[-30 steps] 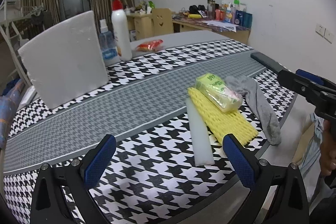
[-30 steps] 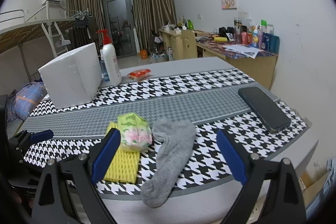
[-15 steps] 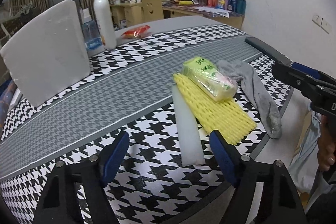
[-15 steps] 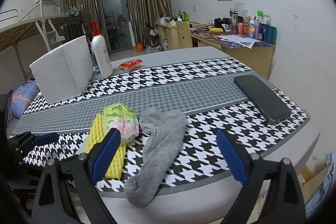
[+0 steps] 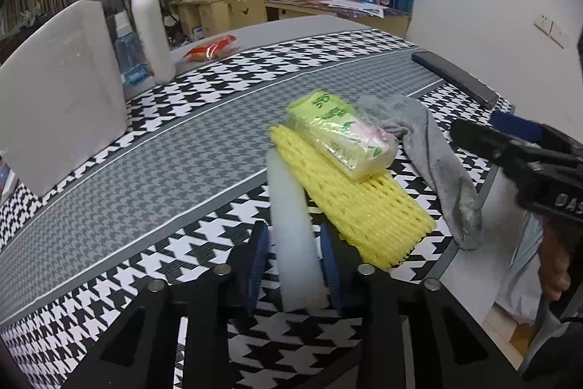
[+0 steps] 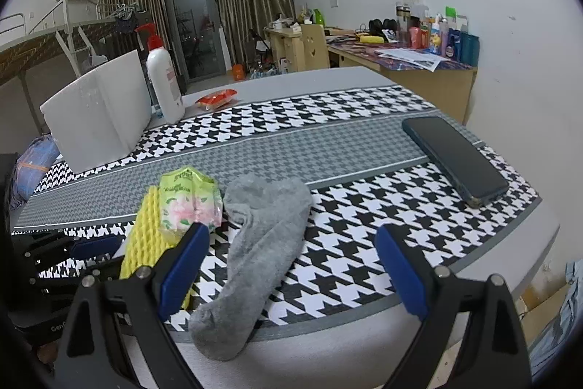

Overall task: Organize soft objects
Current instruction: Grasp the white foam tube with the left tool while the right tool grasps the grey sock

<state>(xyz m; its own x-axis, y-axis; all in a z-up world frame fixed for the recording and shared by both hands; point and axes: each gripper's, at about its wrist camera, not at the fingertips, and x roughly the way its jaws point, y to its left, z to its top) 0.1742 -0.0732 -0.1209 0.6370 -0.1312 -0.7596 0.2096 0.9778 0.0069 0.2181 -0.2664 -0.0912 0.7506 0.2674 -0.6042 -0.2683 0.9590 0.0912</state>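
Observation:
A white foam strip (image 5: 291,225) lies on the houndstooth cloth near the table's front edge. My left gripper (image 5: 294,239) is closing on its near end, and the blue pads touch both long sides. Beside the strip lies a yellow foam net (image 5: 357,203) with a green tissue pack (image 5: 339,133) on top. A grey sock (image 5: 433,155) stretches to the right of them. My right gripper (image 6: 291,236) hangs open above the sock (image 6: 262,236), holding nothing. It also shows at the right edge of the left wrist view.
A white foam block (image 5: 62,86), a red-capped lotion bottle (image 5: 149,17) and a red packet (image 5: 211,48) stand at the table's far side. A dark phone (image 6: 455,159) lies at the right end. The sock's toe hangs over the front edge.
My left gripper moved forward and down to the white foam strip and its jaws went from wide open to closed around it. The right gripper sank a little toward the sock.

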